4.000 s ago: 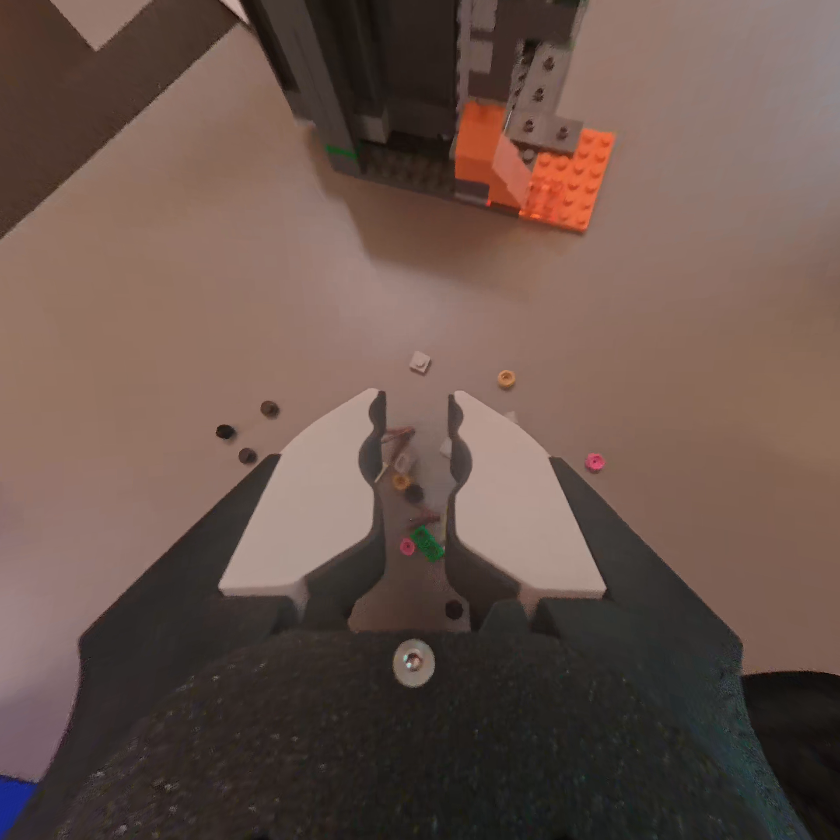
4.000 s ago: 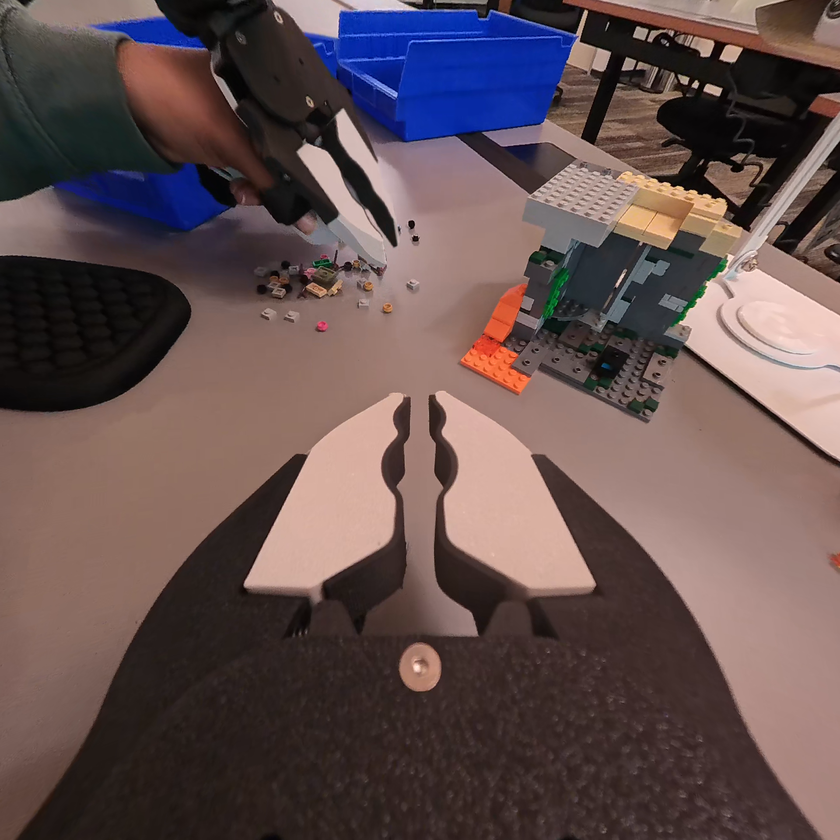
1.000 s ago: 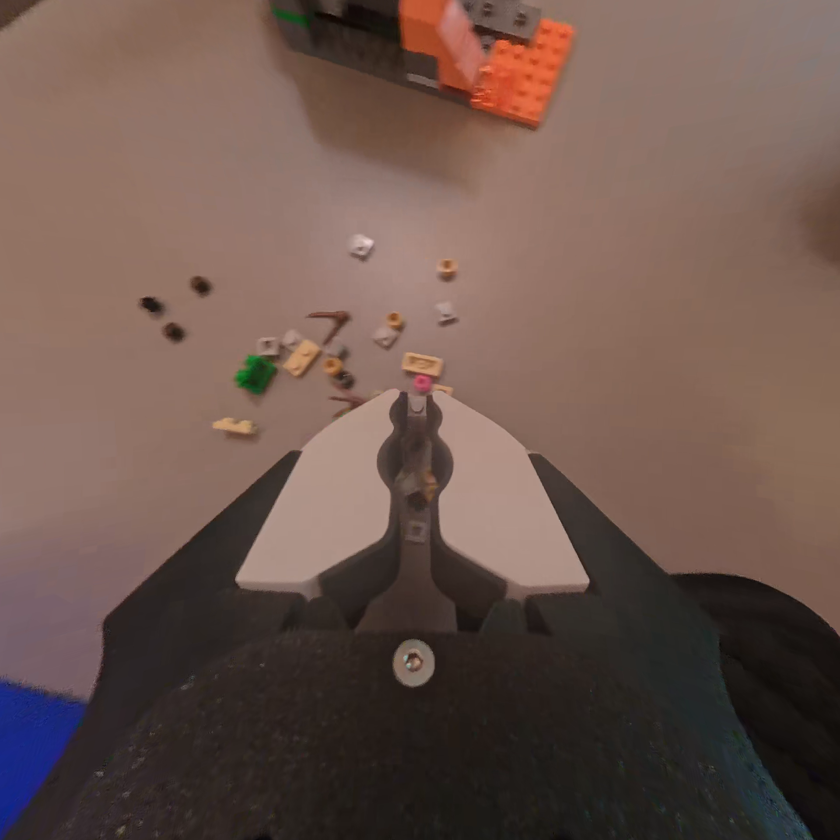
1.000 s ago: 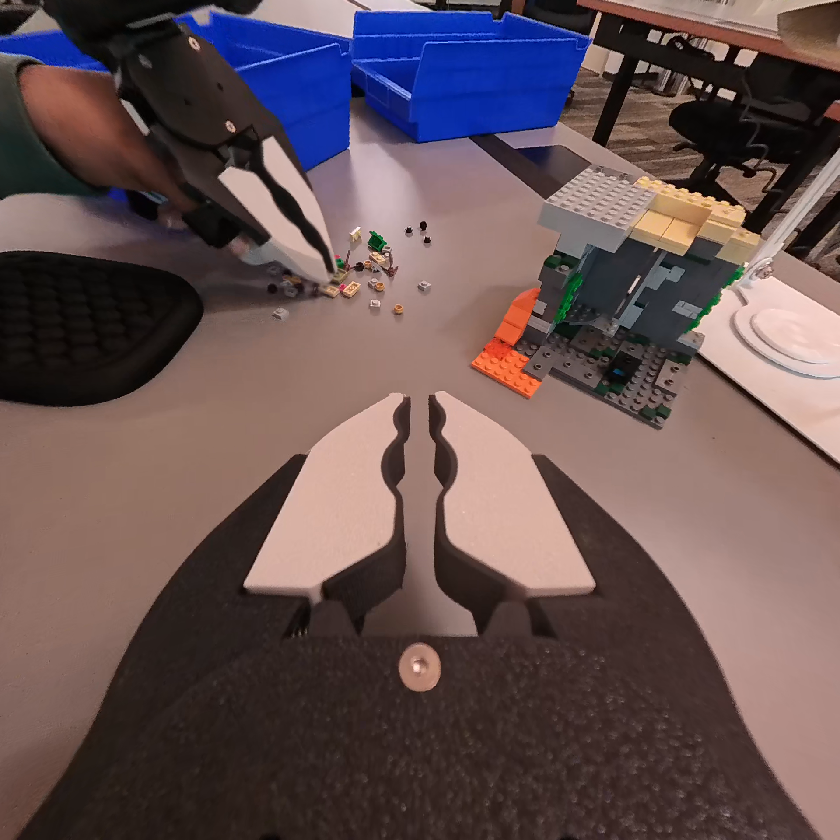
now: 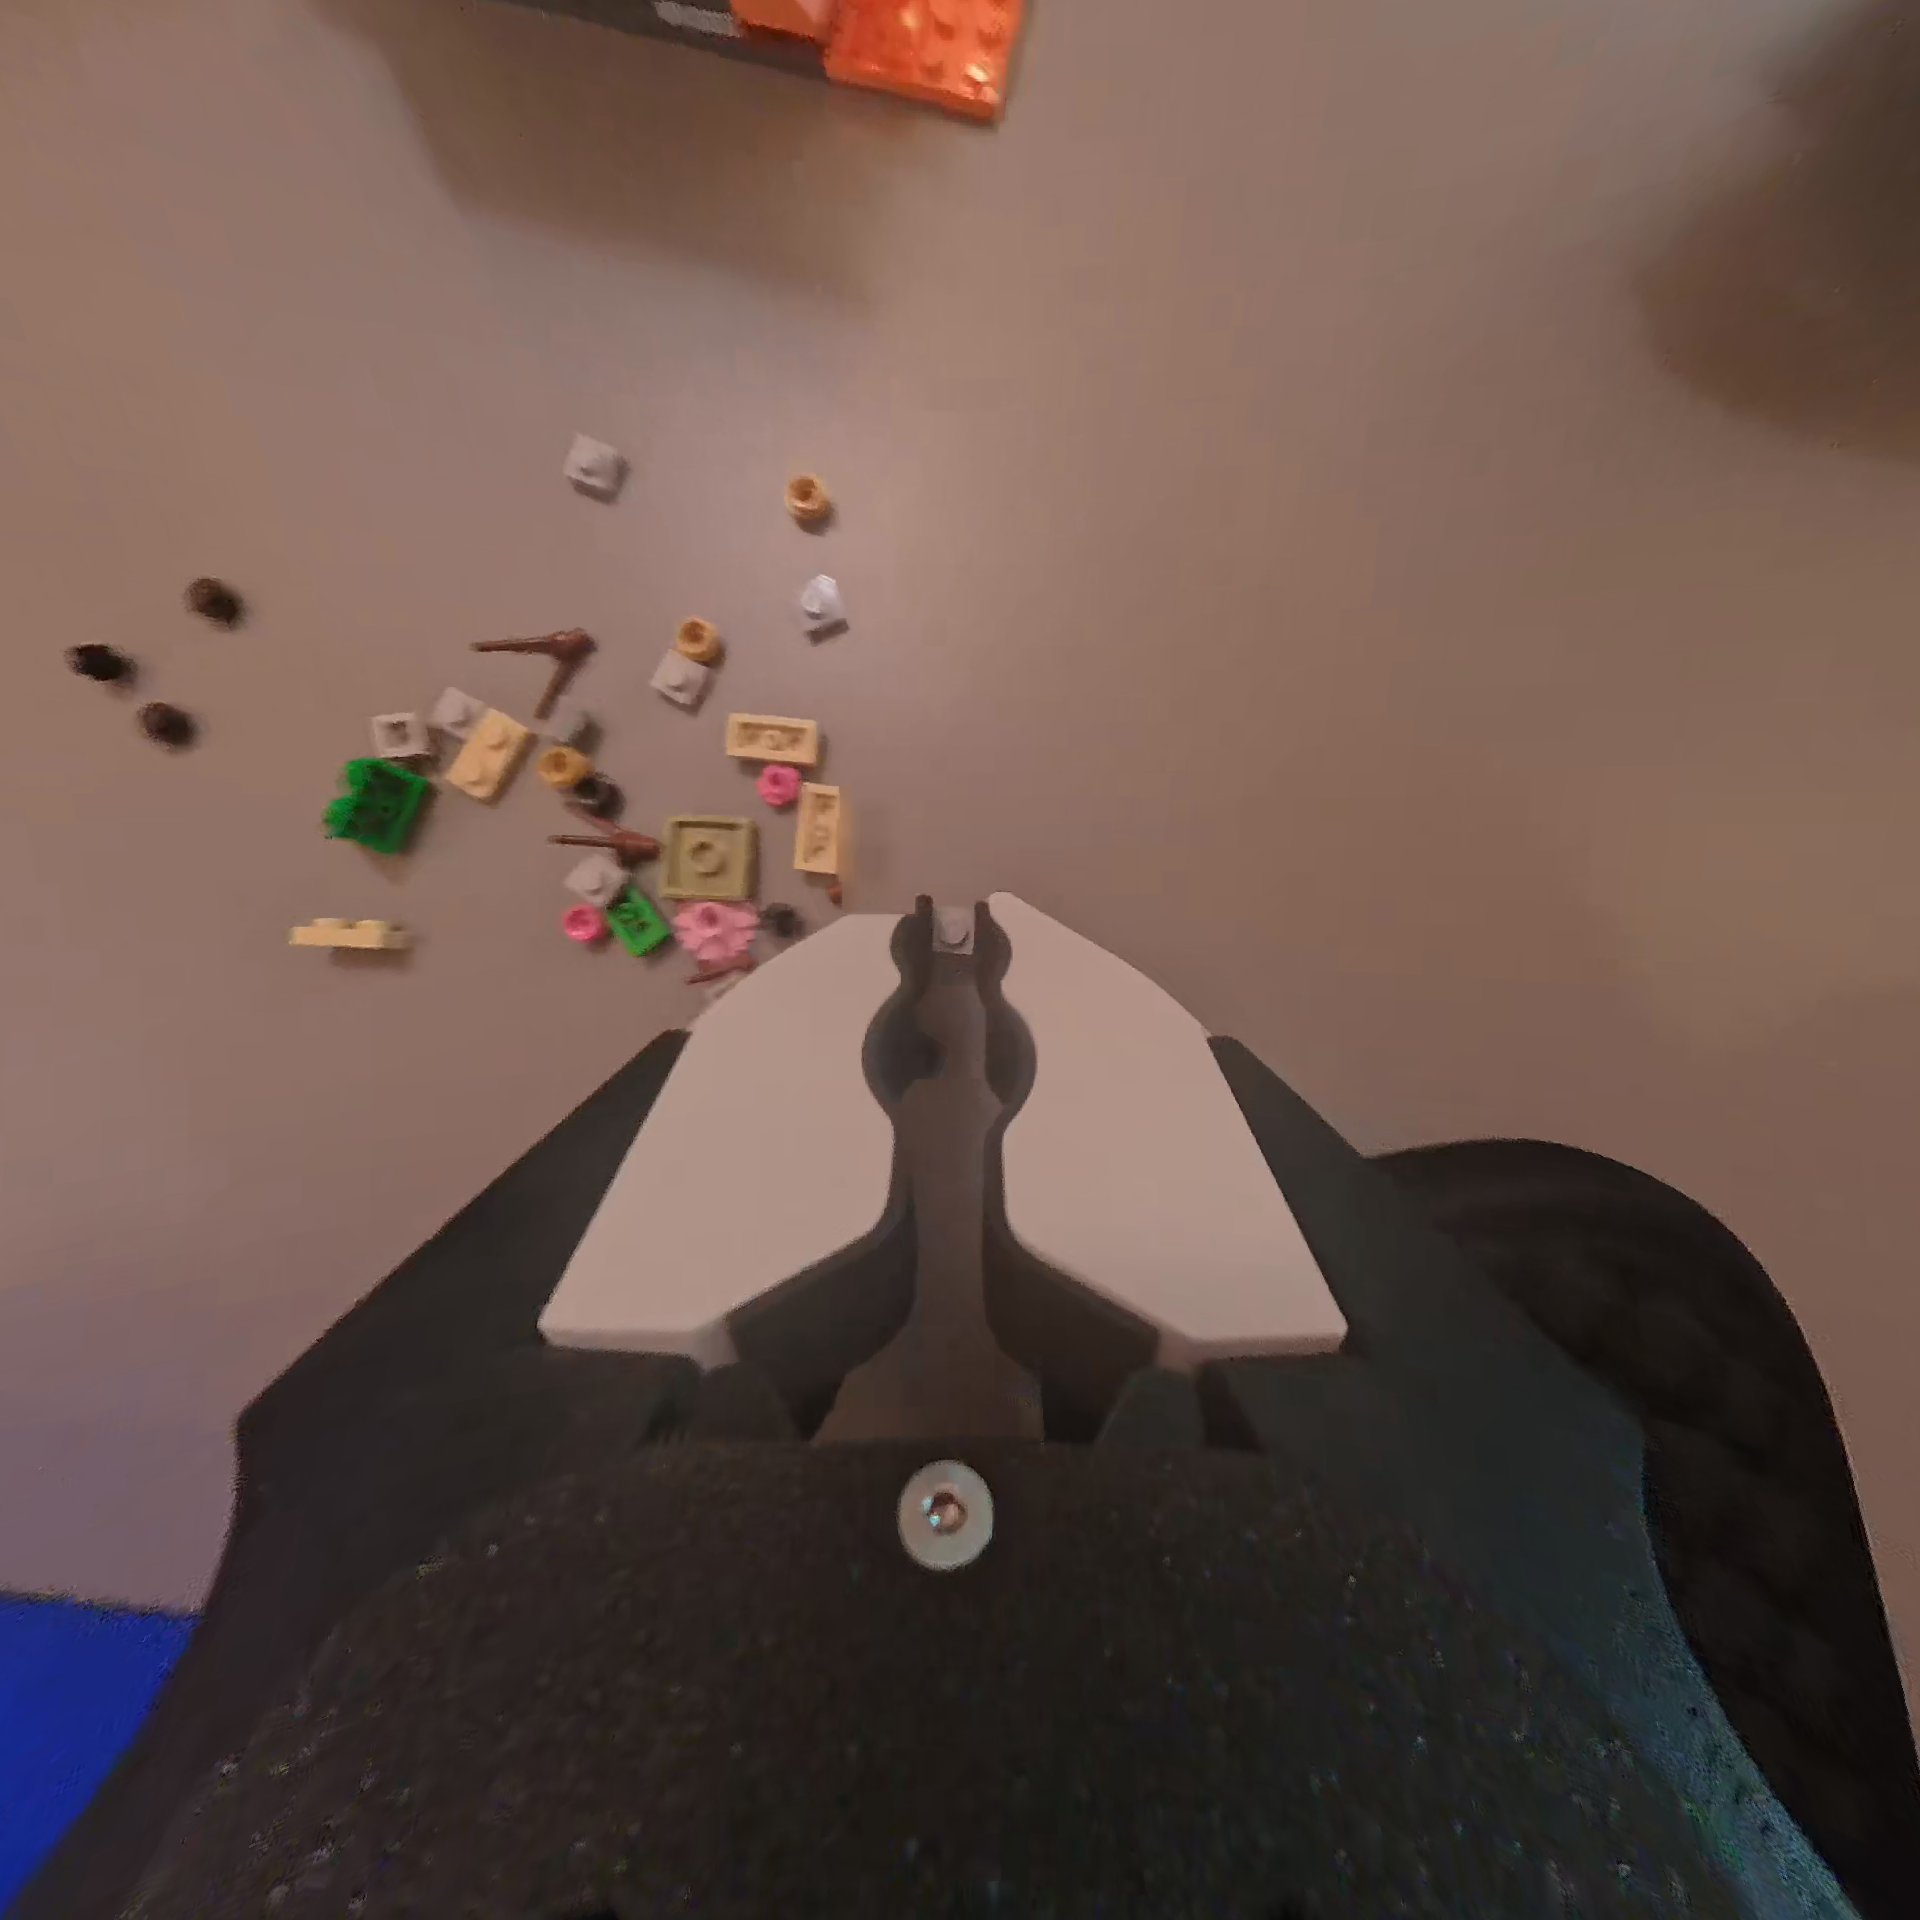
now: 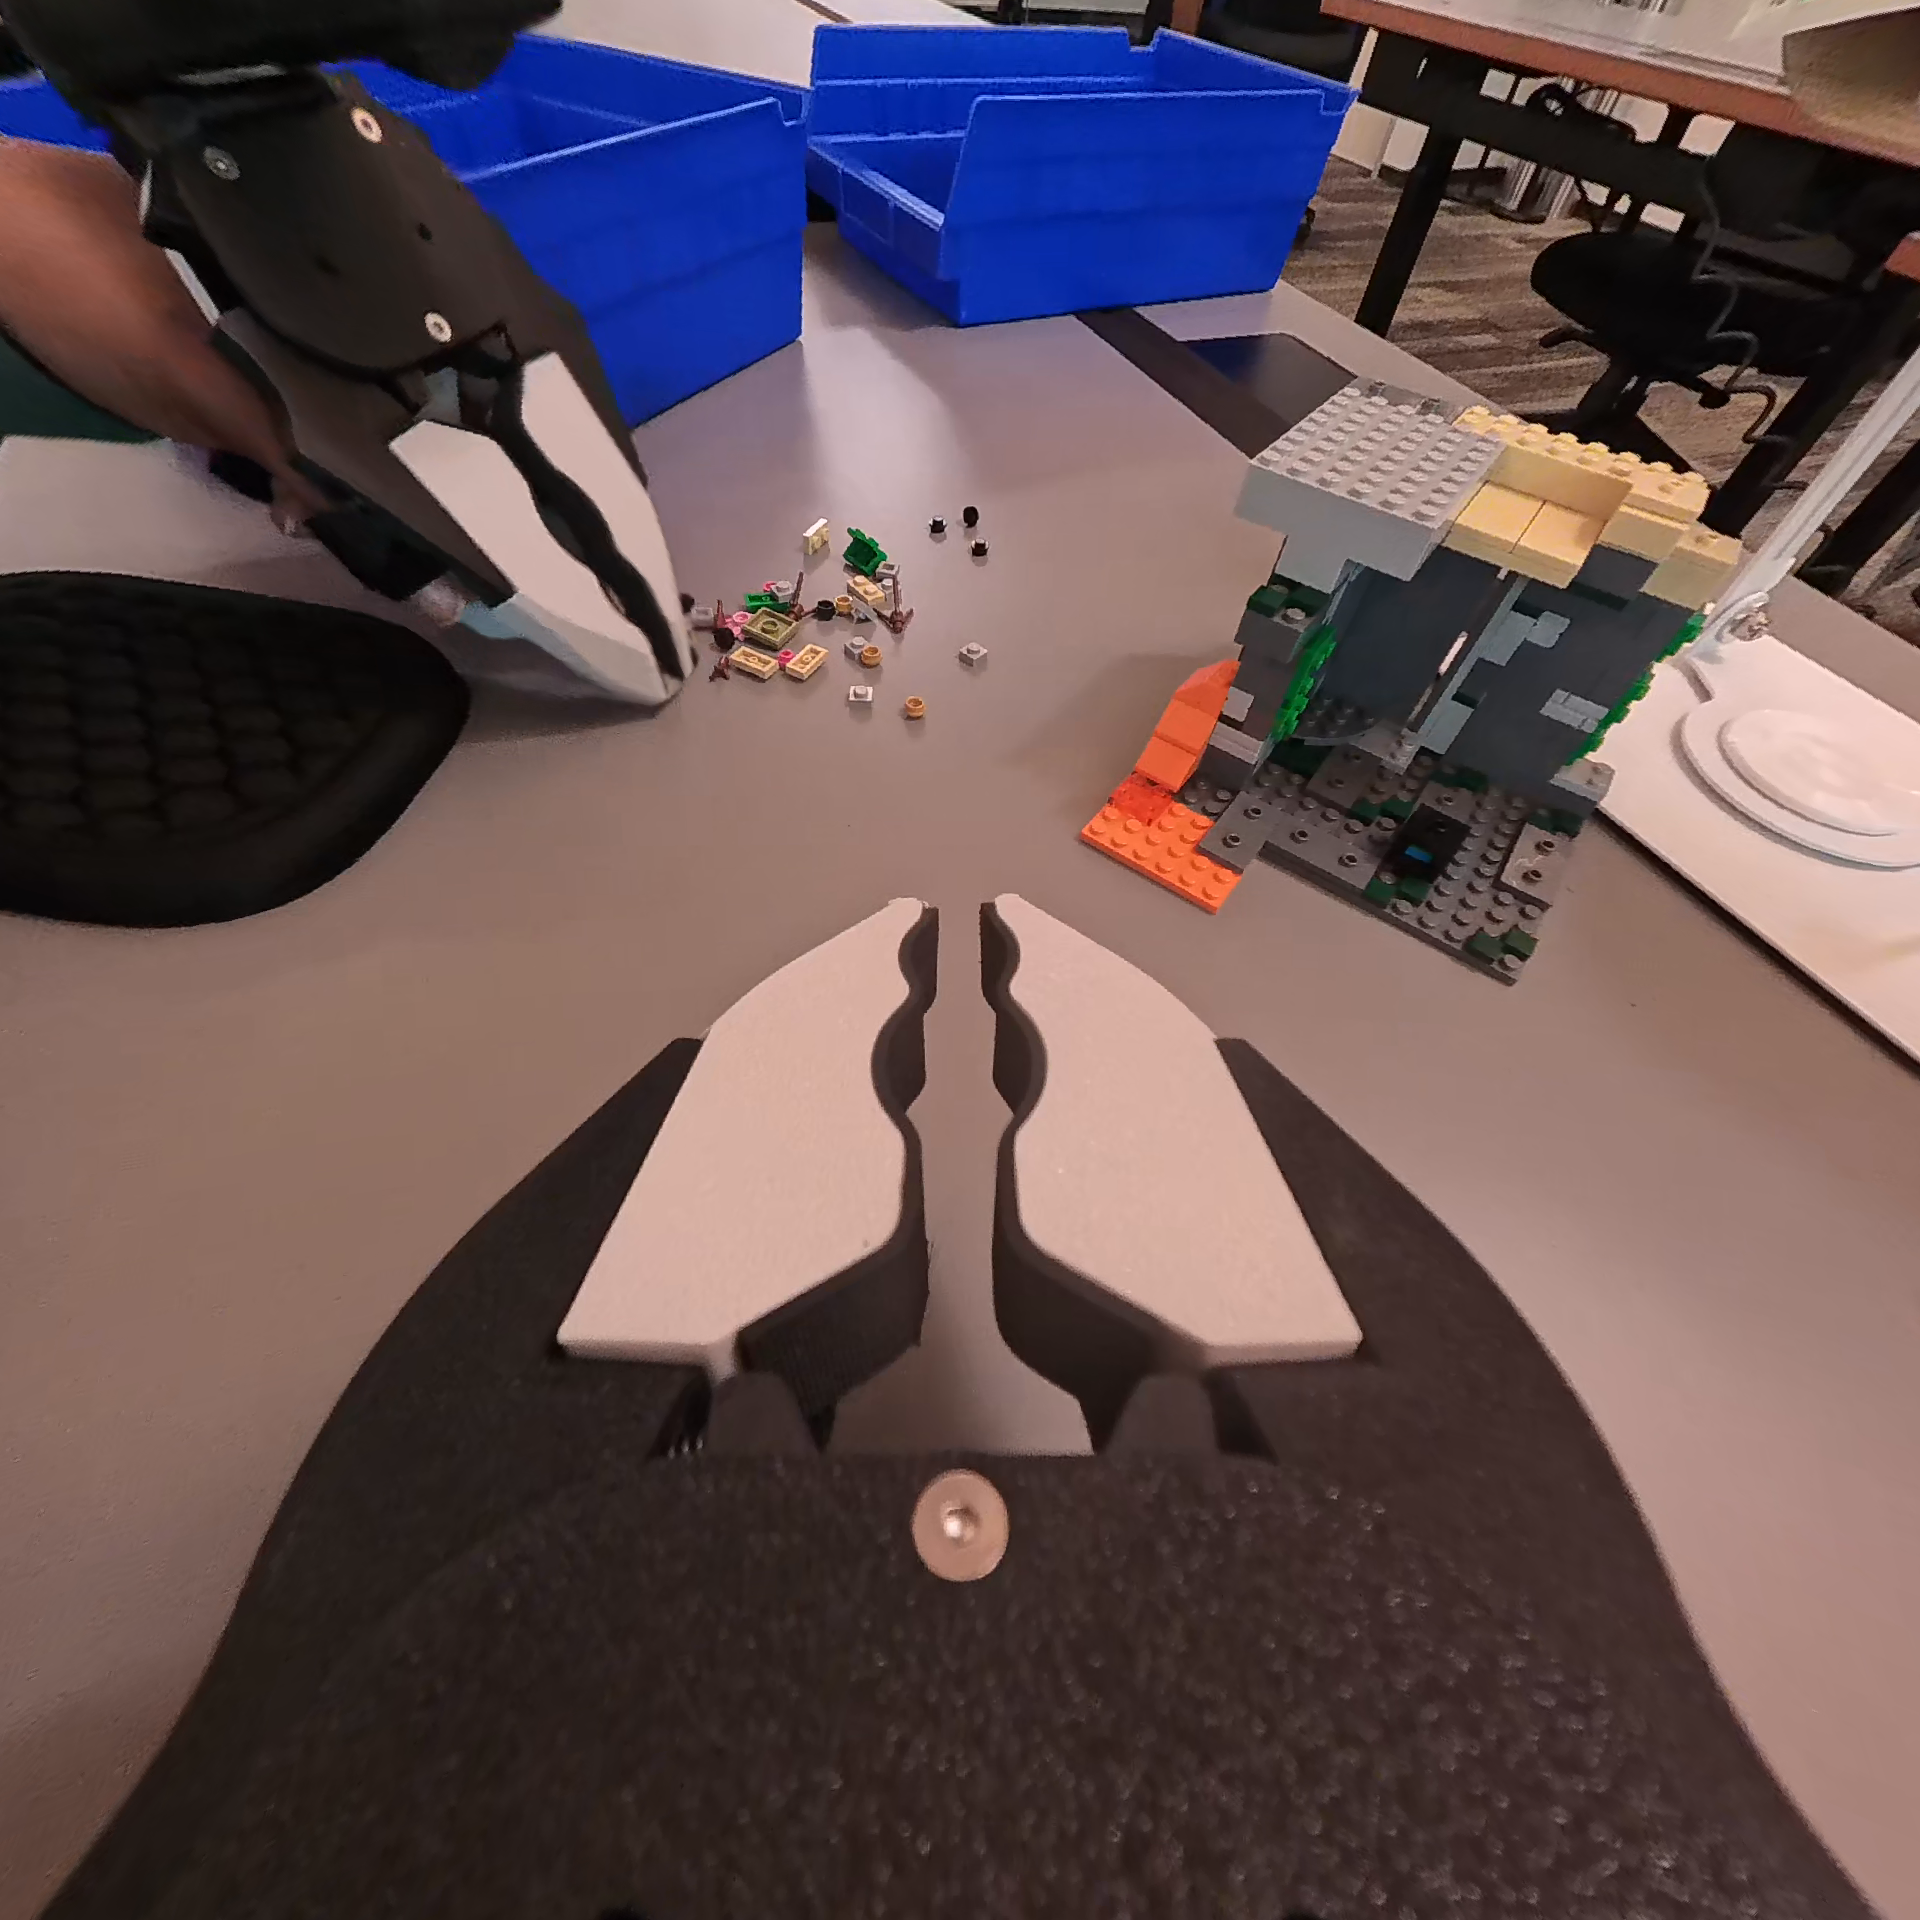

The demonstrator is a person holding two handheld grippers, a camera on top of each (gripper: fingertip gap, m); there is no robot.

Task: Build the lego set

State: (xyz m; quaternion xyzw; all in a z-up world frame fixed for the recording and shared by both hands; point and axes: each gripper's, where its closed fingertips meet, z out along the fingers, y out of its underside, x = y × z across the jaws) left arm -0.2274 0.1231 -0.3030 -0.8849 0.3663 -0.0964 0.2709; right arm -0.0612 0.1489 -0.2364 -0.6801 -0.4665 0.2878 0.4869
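Note:
My left gripper (image 5: 954, 914) is shut on a small grey one-stud plate (image 5: 951, 928), which sits pinched right at the fingertips. It is low over the grey table (image 5: 1351, 623), just right of a scatter of small loose brick pieces around an olive square tile (image 5: 707, 857). In the right wrist view the left gripper (image 6: 673, 649) points steeply down at the near edge of that scatter (image 6: 800, 634), held by a person's hand. My right gripper (image 6: 958, 909) hovers over bare table with a narrow gap between its fingers and nothing in it.
A grey, tan and green brick building (image 6: 1455, 644) on an orange and grey base stands right of the scatter; its orange plate (image 5: 925, 52) shows in the left wrist view. Two blue bins (image 6: 1039, 177) stand behind. A black honeycomb mat (image 6: 187, 748) lies left, a white board (image 6: 1766, 790) right. My hands' fingertips stand some 20 centimetres from each other. My left tips are roughly 4 centimetres from the olive square tile (image 5: 707, 857). The right camera catches it too, in the right wrist view (image 6: 770, 627).
Four seconds ago the left jaws stood open over the pile; now they pinch the grey plate. Since one second ago the left gripper has shifted right, off the pile. The right gripper has not moved.

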